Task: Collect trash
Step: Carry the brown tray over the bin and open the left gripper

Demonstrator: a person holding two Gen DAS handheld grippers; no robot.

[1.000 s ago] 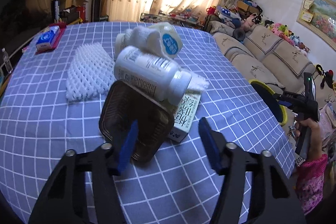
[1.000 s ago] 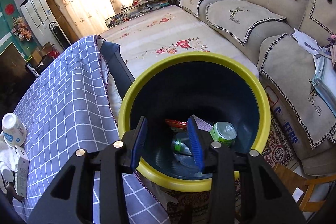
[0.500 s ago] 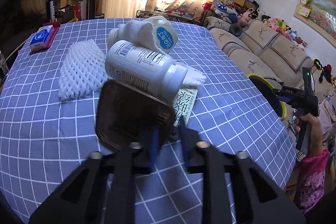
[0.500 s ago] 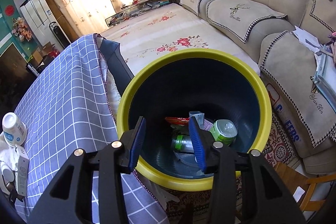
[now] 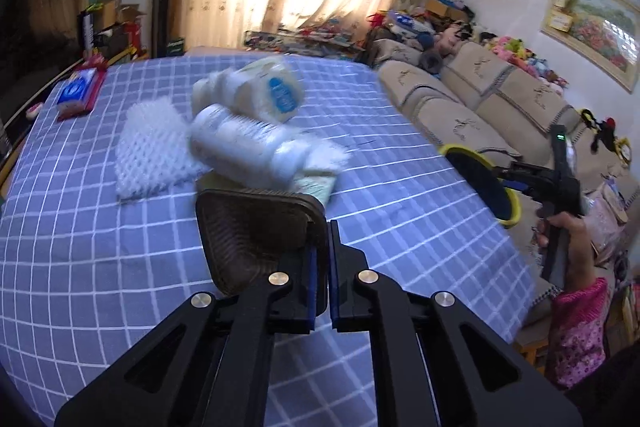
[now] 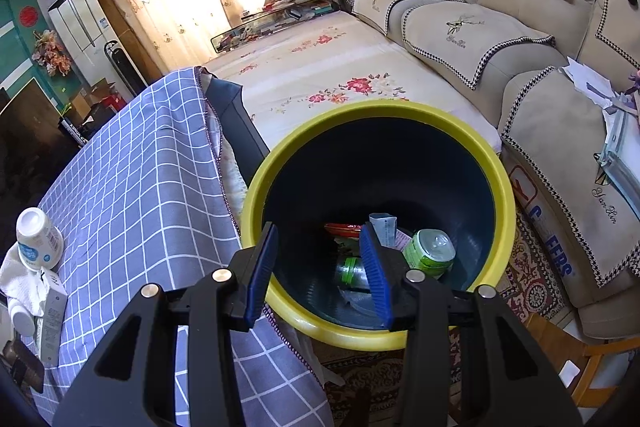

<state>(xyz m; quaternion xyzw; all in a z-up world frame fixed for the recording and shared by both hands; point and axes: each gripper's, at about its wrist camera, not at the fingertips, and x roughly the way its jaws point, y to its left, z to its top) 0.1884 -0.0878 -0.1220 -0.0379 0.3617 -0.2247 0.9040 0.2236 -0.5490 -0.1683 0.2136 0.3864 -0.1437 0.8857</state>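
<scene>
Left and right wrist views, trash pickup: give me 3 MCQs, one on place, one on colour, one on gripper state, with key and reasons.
1. Where is the green can?
A. on the checked tablecloth
B. inside the bin
C. on the sofa

2. What colour is the rim of the bin?
A. yellow
B. red
C. white

3. What is the left gripper doing?
A. open above the white bottle
B. open and empty over the bin
C. shut on the edge of the brown tray

Key: 1 B, the can lies at the bottom of the bin among other trash. 2 A, a yellow rim rings the dark blue inside. 3 C, the blue pads pinch the corner of the brown tray, while the white bottle lies beyond it; the right gripper is the open one.
</scene>
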